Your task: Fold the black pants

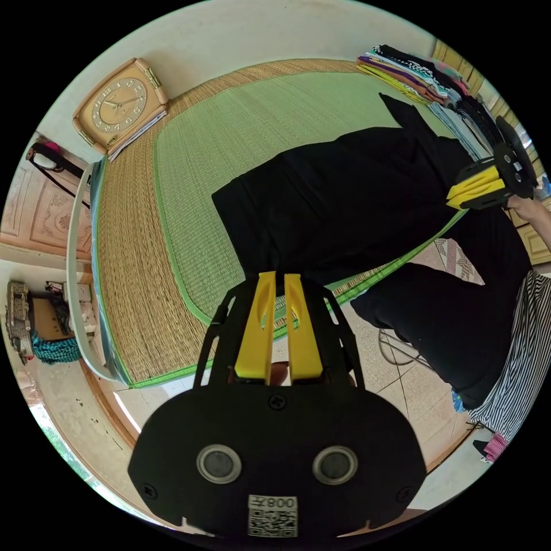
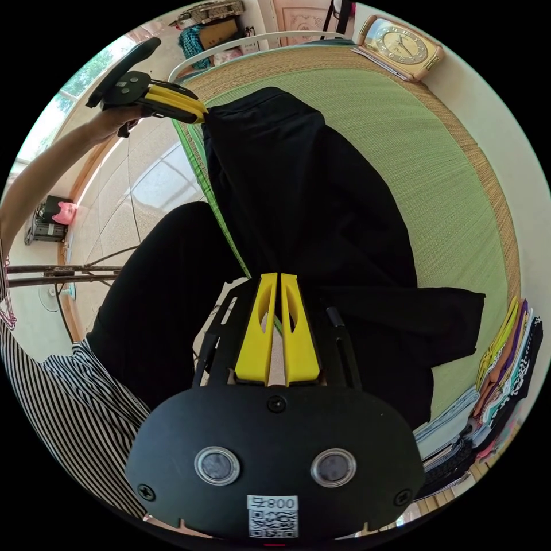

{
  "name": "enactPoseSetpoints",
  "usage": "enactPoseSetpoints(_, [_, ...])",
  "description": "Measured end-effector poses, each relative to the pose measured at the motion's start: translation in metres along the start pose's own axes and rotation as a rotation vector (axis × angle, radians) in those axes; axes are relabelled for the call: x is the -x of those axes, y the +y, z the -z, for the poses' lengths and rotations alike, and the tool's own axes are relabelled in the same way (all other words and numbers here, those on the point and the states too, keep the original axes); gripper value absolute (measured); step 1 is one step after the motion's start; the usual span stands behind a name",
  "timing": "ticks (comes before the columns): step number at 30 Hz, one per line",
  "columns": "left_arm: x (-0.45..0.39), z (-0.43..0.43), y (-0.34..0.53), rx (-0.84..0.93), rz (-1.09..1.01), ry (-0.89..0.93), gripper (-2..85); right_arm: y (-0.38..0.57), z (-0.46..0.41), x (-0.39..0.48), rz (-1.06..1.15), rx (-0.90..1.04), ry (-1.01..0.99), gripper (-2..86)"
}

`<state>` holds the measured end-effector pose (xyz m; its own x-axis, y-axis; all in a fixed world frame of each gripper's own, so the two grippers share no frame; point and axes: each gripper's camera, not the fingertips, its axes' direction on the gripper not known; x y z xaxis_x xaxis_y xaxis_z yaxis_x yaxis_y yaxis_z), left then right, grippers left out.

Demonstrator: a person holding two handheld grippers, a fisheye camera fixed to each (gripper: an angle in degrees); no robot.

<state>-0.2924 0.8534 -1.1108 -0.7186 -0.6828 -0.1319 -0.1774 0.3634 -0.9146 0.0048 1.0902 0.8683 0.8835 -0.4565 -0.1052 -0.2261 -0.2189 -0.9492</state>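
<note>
The black pants [image 1: 338,201] lie spread over a green woven mat [image 1: 212,172], one edge reaching the mat's border nearest me. My left gripper [image 1: 277,276] is shut on that edge of the pants. In the right gripper view the pants [image 2: 310,201] stretch away across the mat [image 2: 436,172], and my right gripper [image 2: 278,276] is shut on their near edge. The right gripper [image 1: 453,195] also appears at the far side of the left gripper view, and the left gripper [image 2: 201,112] sits at the top left of the right gripper view, both clamped on the fabric.
A stack of folded clothes [image 1: 430,77] lies at one end of the mat, seen again in the right gripper view [image 2: 505,373]. A square clock [image 1: 117,106] leans on the wall. A person in black trousers [image 2: 160,298] and a striped top [image 2: 69,413] stands on the tiled floor [image 2: 149,178].
</note>
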Motion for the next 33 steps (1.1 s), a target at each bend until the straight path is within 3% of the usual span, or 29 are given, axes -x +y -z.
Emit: enactPoseSetpoints(33, [-0.007, -0.093, 0.057, -0.025, 0.044, 0.015, 1.1, -0.016, -0.103, -0.034, -0.048, -0.01, -0.099, 1.0])
